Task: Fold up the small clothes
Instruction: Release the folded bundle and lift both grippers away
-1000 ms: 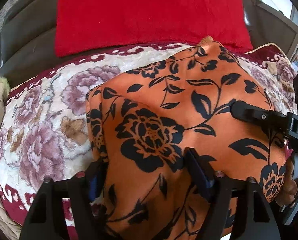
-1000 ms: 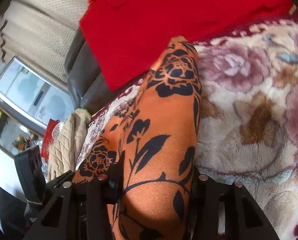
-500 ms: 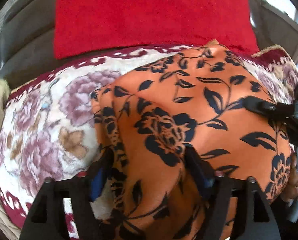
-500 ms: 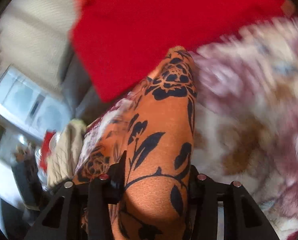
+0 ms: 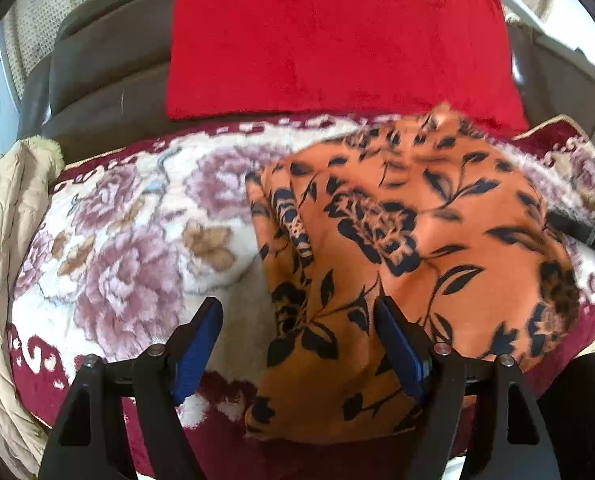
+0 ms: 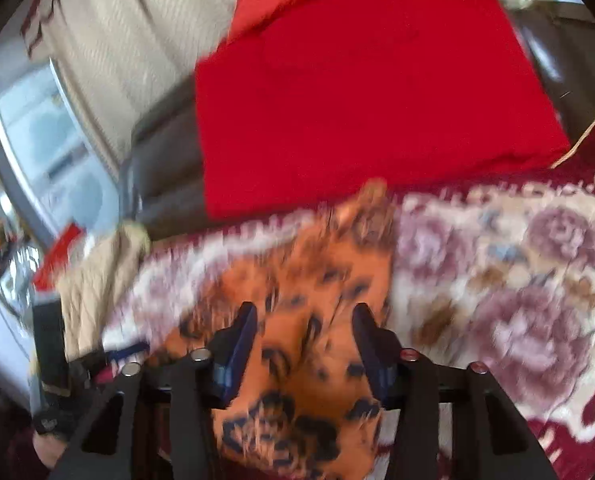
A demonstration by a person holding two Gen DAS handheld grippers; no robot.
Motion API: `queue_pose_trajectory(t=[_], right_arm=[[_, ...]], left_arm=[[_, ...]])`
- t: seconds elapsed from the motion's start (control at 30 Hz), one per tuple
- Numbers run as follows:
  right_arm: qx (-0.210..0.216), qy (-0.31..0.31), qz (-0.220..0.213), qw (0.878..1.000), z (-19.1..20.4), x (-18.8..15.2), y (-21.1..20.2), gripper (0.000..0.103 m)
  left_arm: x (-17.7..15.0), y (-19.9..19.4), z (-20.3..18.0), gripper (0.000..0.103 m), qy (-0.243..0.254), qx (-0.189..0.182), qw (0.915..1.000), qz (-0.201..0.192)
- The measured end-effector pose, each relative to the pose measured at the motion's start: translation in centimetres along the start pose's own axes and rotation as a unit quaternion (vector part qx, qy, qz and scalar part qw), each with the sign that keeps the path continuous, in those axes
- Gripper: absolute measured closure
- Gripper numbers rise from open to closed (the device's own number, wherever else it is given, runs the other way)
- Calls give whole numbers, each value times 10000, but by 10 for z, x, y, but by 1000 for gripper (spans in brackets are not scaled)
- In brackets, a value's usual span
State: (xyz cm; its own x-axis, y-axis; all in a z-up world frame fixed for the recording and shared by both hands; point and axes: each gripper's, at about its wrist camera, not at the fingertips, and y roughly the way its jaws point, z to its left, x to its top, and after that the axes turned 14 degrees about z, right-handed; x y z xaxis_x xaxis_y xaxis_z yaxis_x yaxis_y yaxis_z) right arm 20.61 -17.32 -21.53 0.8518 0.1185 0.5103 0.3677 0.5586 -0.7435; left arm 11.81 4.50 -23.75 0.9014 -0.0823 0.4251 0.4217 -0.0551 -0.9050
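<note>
We see the orange floral garment [image 5: 409,248] lying folded on the flowered blanket [image 5: 109,248]. Both the left gripper [image 5: 297,344] and right gripper [image 6: 303,340] have jaws spread, holding nothing; withdrawing carelessly could snag and undo the fold.

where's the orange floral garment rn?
The orange floral garment lies on the flowered blanket, right of centre in the left wrist view, just in front of the red cushion; both open claws straddle its near edge.
</note>
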Motion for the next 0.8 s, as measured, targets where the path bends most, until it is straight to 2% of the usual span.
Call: queue_pose_trajectory(t=[0.03,0.07,0.13,0.27,0.37,0.47,0.63,0.8], right_arm=[[-120,56,366,9992,-2,-6,19,55],[-227,82,522,9983,-4,-11,31,55],[-379,0,454,9982,-5,-18,35,55],[-862,-92,553,9947,13,-14,15,56],[-997,-150,360,9943,25,-15,-10,55],[-1343,-371,178,9901,48,-17,-30,54],[-1809,-543,-205,9818,76,-20,-69,49],[-2200,-665,-549,9717,98,-25,-103,49]], left_arm=[[0,4,1,18,-25,-8,10000,63],[0,3,2,18,-83,-74,9999,98],[0,-6,4,18,-121,-82,9999,89],[-4,-38,7,18,-148,13,9998,-158],[-11,-76,10,18,-303,-49,9979,-570],[-17,-107,11,18,-362,-1,9953,-897],[-23,-149,9,18,-433,220,9893,-1374],[-33,-185,5,8,-439,496,9808,-1835]])
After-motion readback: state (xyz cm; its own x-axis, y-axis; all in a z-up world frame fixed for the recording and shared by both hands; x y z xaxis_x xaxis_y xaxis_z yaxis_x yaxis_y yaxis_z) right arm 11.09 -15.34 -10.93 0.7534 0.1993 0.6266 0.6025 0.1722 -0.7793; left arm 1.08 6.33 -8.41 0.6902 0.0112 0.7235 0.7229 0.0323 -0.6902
